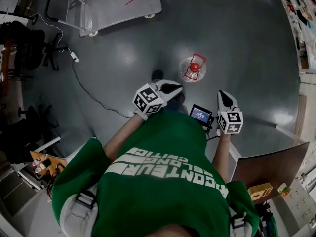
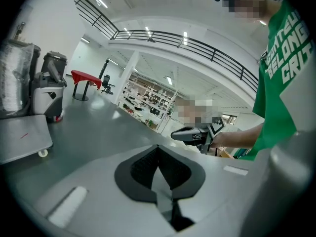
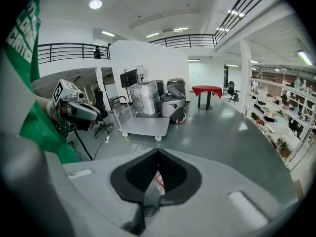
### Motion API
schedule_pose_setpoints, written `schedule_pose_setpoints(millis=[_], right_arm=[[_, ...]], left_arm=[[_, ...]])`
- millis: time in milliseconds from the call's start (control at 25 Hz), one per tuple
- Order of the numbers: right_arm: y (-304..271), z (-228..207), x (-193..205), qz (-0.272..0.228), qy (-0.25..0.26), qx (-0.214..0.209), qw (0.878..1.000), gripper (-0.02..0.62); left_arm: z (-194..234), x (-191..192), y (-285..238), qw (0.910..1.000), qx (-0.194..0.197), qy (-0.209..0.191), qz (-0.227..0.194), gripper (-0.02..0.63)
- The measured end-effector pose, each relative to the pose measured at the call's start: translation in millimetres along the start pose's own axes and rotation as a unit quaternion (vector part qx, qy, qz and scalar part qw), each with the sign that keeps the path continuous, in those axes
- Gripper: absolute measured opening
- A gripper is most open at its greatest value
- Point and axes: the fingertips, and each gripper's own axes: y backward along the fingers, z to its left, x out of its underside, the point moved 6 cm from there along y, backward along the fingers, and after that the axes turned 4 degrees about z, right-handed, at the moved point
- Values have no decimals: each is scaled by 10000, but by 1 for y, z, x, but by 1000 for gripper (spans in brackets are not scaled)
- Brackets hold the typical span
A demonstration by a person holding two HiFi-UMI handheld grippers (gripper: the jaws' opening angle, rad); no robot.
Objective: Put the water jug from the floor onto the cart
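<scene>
The water jug (image 1: pixel 192 69) is clear with a red handle and cap, and it stands upright on the grey floor just ahead of me. My left gripper (image 1: pixel 173 89) is held to the jug's near left with its jaws together, clear of the jug. To the near right, my right gripper (image 1: pixel 224 95) is also shut and holds nothing. In the right gripper view a sliver of the jug (image 3: pixel 159 182) shows below the closed tips of that gripper (image 3: pixel 158 152). The flat cart (image 1: pixel 118 4) is parked farther off, at the upper left. The left gripper (image 2: pixel 158 147) points across the open floor.
A black cable with a power strip (image 1: pixel 74 57) runs over the floor left of the jug. Office chairs (image 1: pixel 24 43) stand at the left edge. A brown board (image 1: pixel 269 167) is at my right. Beyond the cart (image 3: pixel 145 126) are a wrapped pallet (image 3: pixel 145 98) and a floor machine (image 3: pixel 174 102).
</scene>
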Motion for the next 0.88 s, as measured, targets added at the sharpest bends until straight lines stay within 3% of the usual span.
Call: schedule_pose_setpoints(millis=[880], right_arm=[[-86, 10, 14, 1041, 1120, -587, 9865, -6]], left_arm=[[62, 24, 12, 9996, -59, 223, 179, 15]])
